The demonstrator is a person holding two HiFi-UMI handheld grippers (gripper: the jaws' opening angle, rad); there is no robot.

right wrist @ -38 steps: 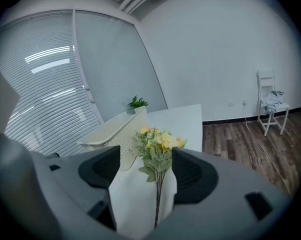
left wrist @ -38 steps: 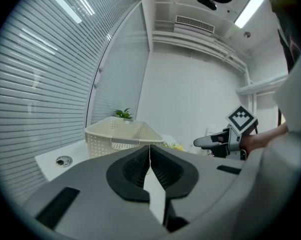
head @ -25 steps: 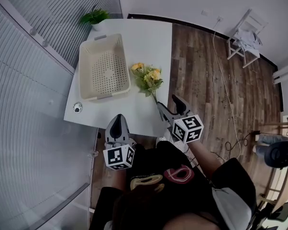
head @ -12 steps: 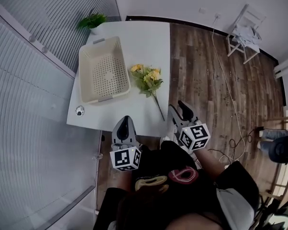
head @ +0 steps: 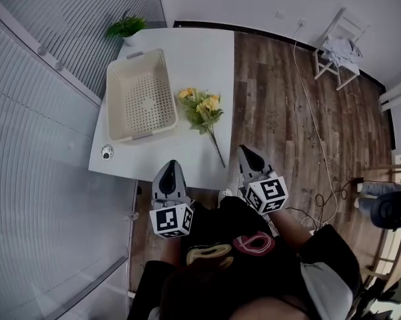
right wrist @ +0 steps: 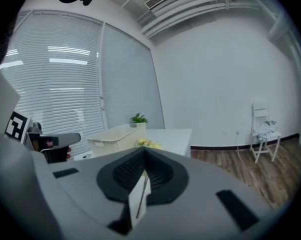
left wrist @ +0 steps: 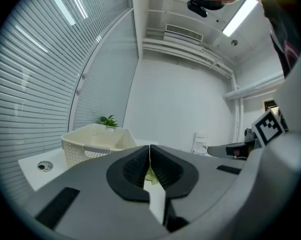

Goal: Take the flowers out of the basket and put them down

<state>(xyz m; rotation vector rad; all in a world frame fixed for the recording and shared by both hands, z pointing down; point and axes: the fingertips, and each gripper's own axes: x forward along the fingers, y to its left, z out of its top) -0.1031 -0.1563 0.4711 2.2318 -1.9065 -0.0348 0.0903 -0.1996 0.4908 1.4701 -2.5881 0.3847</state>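
The yellow flowers (head: 202,107) lie on the worktop (head: 187,52) right of the basket (head: 139,95), so we hold the closed, empty left gripper (head: 170,167) and the just-closed, empty right gripper (head: 244,151) clear of the stem (head: 217,149).

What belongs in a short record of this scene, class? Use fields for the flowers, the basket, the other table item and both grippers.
flowers: lying on the table, outside the basket, stem toward the person
basket: upright, empty
plant: at the table's far corner, beyond the basket
left gripper: shut, empty, at the table's near edge
right gripper: jaws have just been closing, now shut with nothing between them; near the stem end, not touching it
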